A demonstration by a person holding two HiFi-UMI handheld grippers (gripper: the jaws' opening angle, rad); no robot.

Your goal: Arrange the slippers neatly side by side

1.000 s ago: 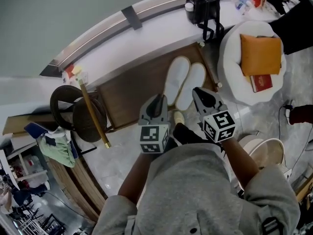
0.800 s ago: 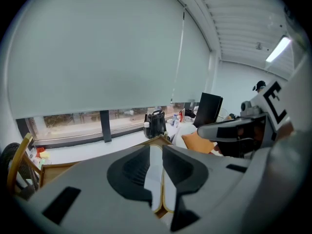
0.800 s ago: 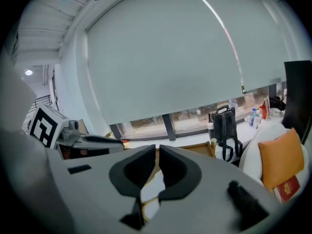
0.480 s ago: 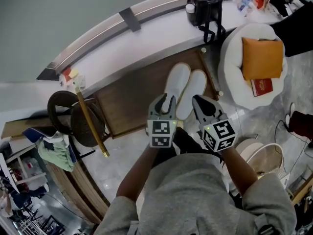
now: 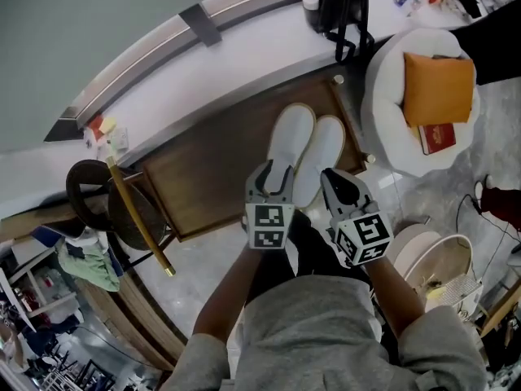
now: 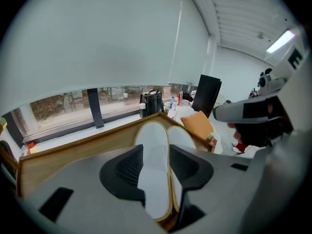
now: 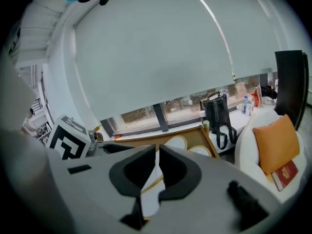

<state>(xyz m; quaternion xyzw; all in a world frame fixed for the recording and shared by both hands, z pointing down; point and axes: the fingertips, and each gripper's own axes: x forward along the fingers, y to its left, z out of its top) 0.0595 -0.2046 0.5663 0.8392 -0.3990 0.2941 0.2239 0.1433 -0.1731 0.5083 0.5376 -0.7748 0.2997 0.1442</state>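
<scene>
Two white slippers with tan rims lie side by side, touching, on a wooden tray [image 5: 212, 177]. In the head view the left slipper [image 5: 289, 141] and the right slipper [image 5: 320, 149] point away from me. My left gripper [image 5: 274, 173] hovers over the left slipper's heel with its jaws opening. Through their gap I see the left slipper [image 6: 152, 145] beneath, untouched by the pads, with the right slipper [image 6: 181, 135] beside it. My right gripper [image 5: 334, 177] hangs over the right slipper's heel end. Its jaws [image 7: 157, 169] are shut and hold nothing.
A black bag [image 5: 338, 6] stands on the white window ledge behind the tray. To the right is a white round chair [image 5: 383, 96] with an orange cushion [image 5: 437, 88] and a red book [image 5: 438, 135]. A dark stool [image 5: 106, 190] and wooden stick [image 5: 134, 218] are left.
My left gripper has shifted right, closer to the left slipper's heel. The right gripper has barely moved. The slippers lie side by side as before.
</scene>
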